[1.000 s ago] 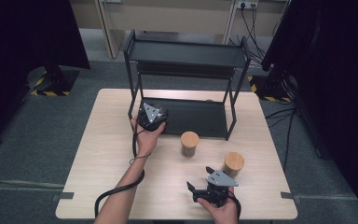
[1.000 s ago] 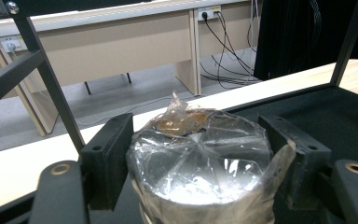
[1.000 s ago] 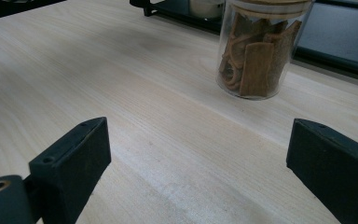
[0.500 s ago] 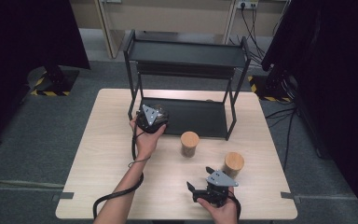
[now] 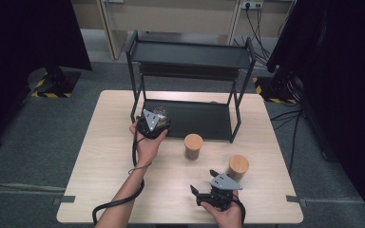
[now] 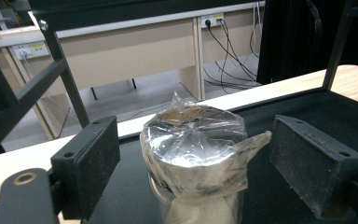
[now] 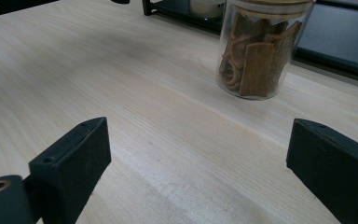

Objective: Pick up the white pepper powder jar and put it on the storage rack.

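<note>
Left gripper view has the foil-wrapped jar (image 6: 193,154) standing upright on the rack's lower shelf (image 6: 307,105), dead centre between the left gripper's (image 6: 193,161) jaws, which have just been opening and now stand clear of it on both sides. The jar's long axis is vertical, so a straight pull-back toward the tabletop (image 5: 119,142) looks free; the rack's post (image 6: 65,79) stands close on one side. The right gripper (image 5: 208,192) rests spread and empty, well apart.

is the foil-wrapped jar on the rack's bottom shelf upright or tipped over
Upright. The foil-wrapped jar stands on its base on the black shelf, top facing up, between the left gripper's just-opened jaws, with gaps on both sides.
</note>
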A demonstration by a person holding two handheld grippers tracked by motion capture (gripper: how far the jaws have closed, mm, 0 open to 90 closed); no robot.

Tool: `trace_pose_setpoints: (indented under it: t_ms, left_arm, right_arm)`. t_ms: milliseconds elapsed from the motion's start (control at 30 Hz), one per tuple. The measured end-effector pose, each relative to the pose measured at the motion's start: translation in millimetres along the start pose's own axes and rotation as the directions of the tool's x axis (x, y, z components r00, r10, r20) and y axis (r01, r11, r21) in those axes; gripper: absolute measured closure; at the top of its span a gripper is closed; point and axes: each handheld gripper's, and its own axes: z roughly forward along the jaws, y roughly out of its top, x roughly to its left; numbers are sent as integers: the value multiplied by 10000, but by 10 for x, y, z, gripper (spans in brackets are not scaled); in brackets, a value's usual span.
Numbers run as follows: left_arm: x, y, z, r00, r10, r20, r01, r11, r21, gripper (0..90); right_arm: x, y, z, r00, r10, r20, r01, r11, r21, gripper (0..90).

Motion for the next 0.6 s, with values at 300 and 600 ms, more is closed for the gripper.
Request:
trace_pose_setpoints:
  t_ms: [300, 600]
  left_arm:
    - [1, -2, -134, 9999, 56, 131, -54, 9999, -151, 145]
    - [-38, -21, -244, 9993, 70, 379, -59, 9995, -305, 134]
  right_arm:
    - [1, 1, 1, 10000, -5, 15, 5, 10000, 15, 68]
    - [2, 1, 2, 10000, -12, 27, 12, 10000, 27, 66]
